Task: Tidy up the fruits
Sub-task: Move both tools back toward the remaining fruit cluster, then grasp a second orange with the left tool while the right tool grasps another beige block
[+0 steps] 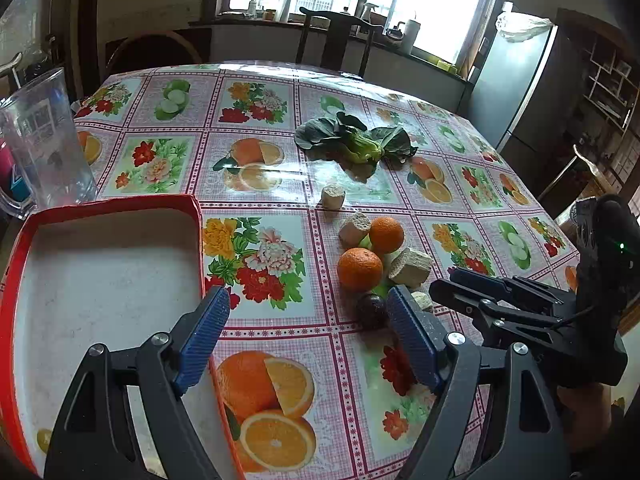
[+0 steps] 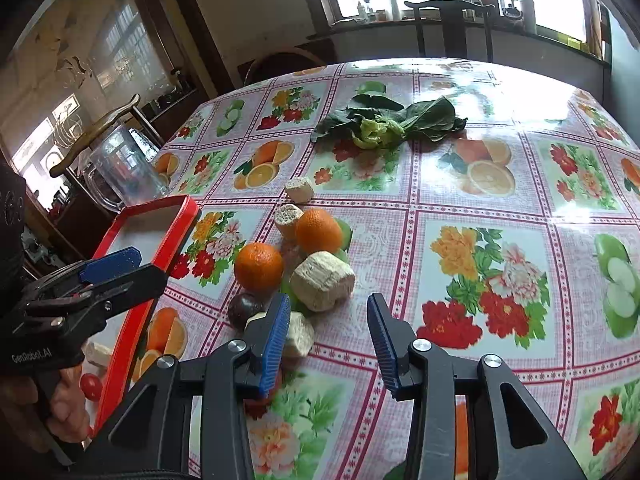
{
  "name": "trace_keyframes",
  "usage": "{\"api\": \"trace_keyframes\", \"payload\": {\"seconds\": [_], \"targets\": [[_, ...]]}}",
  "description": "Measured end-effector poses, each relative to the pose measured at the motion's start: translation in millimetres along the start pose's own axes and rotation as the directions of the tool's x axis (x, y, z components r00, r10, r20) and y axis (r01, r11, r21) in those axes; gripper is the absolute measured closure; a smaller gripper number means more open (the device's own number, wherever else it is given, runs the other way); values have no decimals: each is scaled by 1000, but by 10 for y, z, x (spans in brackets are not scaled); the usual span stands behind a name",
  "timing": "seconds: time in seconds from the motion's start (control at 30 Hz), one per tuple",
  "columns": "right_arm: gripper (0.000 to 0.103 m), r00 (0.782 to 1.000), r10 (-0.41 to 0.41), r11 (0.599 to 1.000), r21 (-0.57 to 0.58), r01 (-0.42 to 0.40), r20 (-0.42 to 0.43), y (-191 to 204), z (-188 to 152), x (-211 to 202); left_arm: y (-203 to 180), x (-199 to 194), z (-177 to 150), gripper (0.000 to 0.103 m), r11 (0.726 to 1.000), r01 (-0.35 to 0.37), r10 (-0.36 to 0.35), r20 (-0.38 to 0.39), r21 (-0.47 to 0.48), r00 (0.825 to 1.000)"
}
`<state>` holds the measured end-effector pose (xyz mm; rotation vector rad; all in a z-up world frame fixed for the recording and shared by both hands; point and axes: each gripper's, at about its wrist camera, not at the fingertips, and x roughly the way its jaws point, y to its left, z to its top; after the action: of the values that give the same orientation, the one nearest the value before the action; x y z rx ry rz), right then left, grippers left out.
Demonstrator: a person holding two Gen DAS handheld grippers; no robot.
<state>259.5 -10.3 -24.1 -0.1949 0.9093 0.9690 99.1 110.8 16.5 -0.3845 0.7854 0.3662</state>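
My table (image 1: pixel 360 92) carries a glossy cloth printed with fruit and flowers. The largest thing on it is one red tray (image 1: pixel 100 280) with a pale floor, lying at the near left edge. Behind the tray, toward the left edge, stands one clear plastic jug (image 1: pixel 44 144). One bunch of leafy greens (image 1: pixel 356 138) lies well out toward the far side.

The fruit sits in a cluster near the middle, just right of the tray. I count two oranges, the nearer orange (image 2: pixel 258 267) and the farther orange (image 2: pixel 318 229), with one dark round fruit (image 2: pixel 244 309) in front of them. Something green (image 2: pixel 344 232) peeks from behind the oranges; I cannot tell what it is. Four pale stalk chunks lie among them: the big chunk (image 2: pixel 322 286), the near chunk (image 2: pixel 298 338), one chunk (image 2: pixel 288 218) touching the farther orange, and one chunk (image 2: pixel 299 190) set apart toward the greens. The chunks crowd the fruit on the right and near sides.

Beyond the tray's near left side, in the right wrist view, lie one small red tomato (image 2: pixel 91 386) and one more pale piece (image 2: pixel 96 354).

My left tongs (image 1: pixel 308 330) stand wide apart, empty, between the tray's right rim and the dark fruit. My right tongs (image 2: pixel 328 338) are parted and grasp nothing; their left pad (image 2: pixel 276 344) is just beside the near chunk.
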Motion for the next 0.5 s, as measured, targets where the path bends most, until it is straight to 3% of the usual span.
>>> {"api": "trace_keyframes", "payload": {"seconds": [0.1,0.2,0.3,0.5], "targets": [[60,1000,7,1000,0,-7,-14,-12,82,159,-11,95,42,22,1000,-2,2,-13,10,1000],[67,998,59,998,3,-59,-11,-41,108,223,-11,201,96,22,1000,-1,1,-28,11,1000],[67,1000,0,1000,-20,0,13,-59,67,128,-46,311,138,22,1000,8,-7,-45,20,999],[67,999,-15,999,42,13,36,-279,-52,-118,-249,605,169,22,997,3,4,-92,72,996]]}}
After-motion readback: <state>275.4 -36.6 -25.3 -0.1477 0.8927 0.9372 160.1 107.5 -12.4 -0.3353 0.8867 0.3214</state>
